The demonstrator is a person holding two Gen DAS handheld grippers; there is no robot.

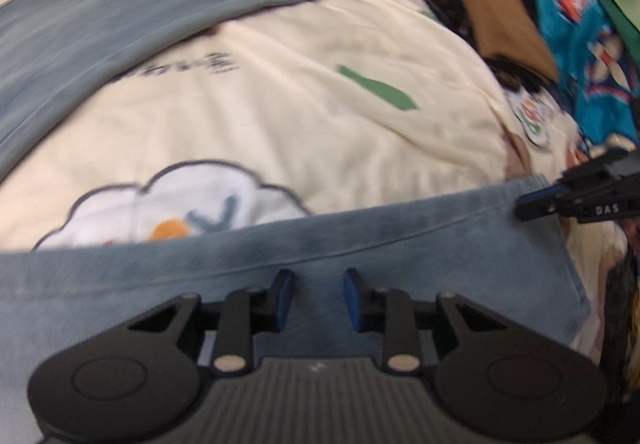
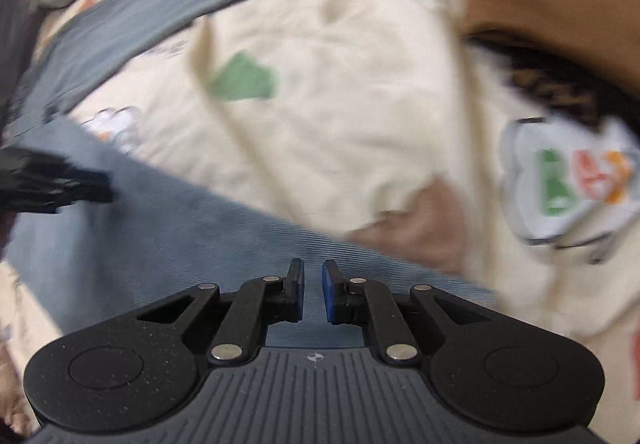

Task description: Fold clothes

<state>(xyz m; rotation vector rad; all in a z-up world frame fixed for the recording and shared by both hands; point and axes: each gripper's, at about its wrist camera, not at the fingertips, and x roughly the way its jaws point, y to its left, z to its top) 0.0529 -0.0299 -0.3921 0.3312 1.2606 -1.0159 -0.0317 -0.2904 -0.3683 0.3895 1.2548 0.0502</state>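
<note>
Cream printed bedding lies beneath the blue cloth. Left gripper hovers parted above it; right gripper, narrowly gapped, grips nothing visible. Pinch the hem squarely before folding.

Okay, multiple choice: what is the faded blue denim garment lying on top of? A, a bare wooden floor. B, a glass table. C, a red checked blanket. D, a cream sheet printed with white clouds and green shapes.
D: the faded blue denim garment overlaps a cream sheet whose white cloud print is partly covered by the denim's edge.
</note>
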